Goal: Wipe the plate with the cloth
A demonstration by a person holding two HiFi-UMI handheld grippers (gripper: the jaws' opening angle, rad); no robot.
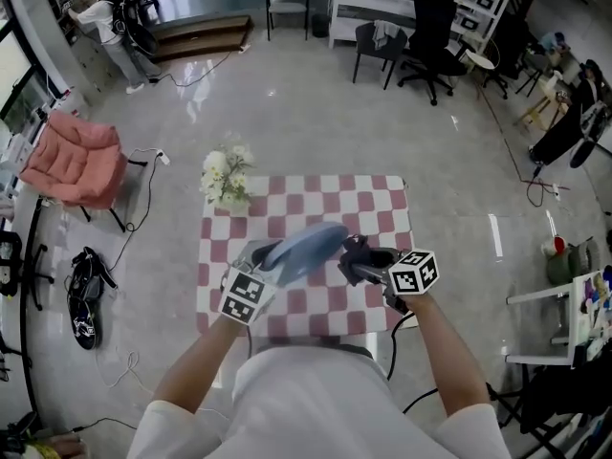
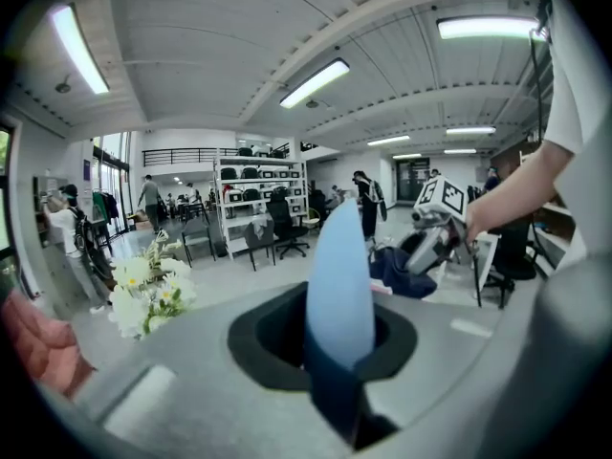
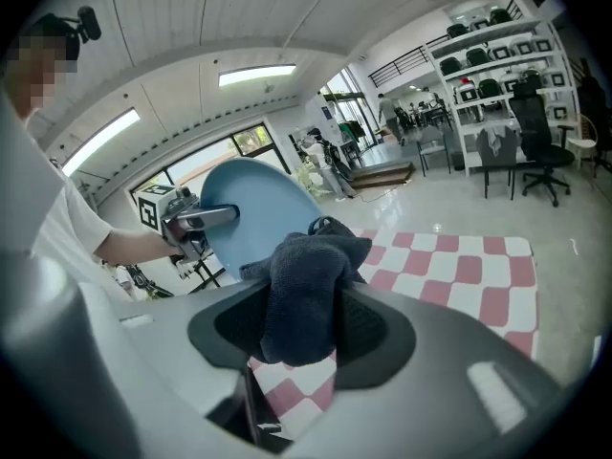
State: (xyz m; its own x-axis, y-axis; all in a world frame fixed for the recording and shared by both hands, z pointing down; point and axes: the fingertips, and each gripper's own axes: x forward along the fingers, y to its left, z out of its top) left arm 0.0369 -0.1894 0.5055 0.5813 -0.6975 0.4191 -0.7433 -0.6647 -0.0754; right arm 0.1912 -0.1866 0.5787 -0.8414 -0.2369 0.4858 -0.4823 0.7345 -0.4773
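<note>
One plate (image 1: 316,242) in left gripper (image 1: 260,258), one cloth (image 3: 301,295) (dark) in right gripper (image 1: 368,268).

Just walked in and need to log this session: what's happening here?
A person holds a light blue plate by its rim in the left hand-held gripper, lifted above the checked table. The right hand-held gripper is shut on a dark cloth, held at the plate; whether they touch is unclear.
</note>
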